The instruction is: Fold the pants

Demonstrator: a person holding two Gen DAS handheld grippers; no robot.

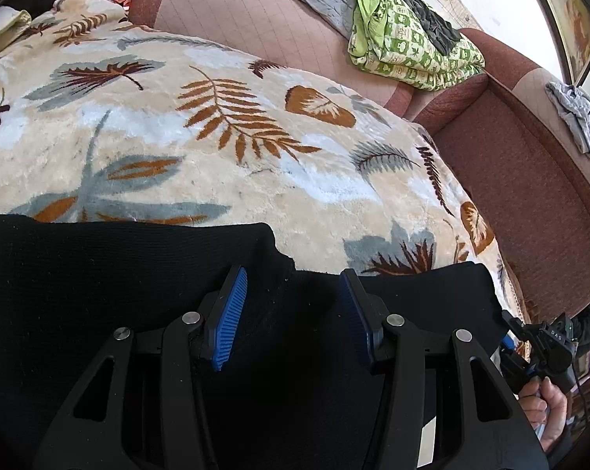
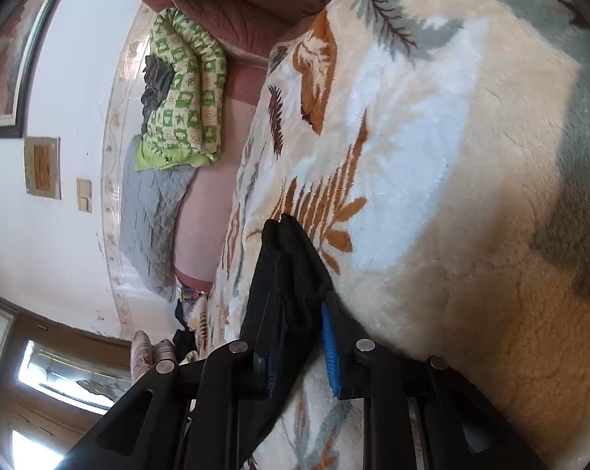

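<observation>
Black knit pants (image 1: pixel 99 293) fill the bottom of the left wrist view, lying across the lower left and centre of the frame on a leaf-patterned blanket (image 1: pixel 224 125). Over them the left claw (image 1: pixel 295 313) stands with its blue pads (image 1: pixel 228 313) spread wide apart, gripping nothing, the fabric directly beneath. At the lower right edge of that frame a hand (image 1: pixel 545 403) holds the other tool's handle. Behind the blanket, a reddish sofa (image 1: pixel 522 180) runs across the upper right, with a green patterned quilt (image 1: pixel 408 39) piled on its back.

Seen from the right wrist, the right claw (image 2: pixel 298 337) sits at the lower centre of the frame, its jaws pressed in on a bunched fold of the pants (image 2: pixel 295 274), which sticks up past the fingertips. To the right spreads the blanket (image 2: pixel 451 156); the quilt (image 2: pixel 185 90) lies at the upper left.
</observation>
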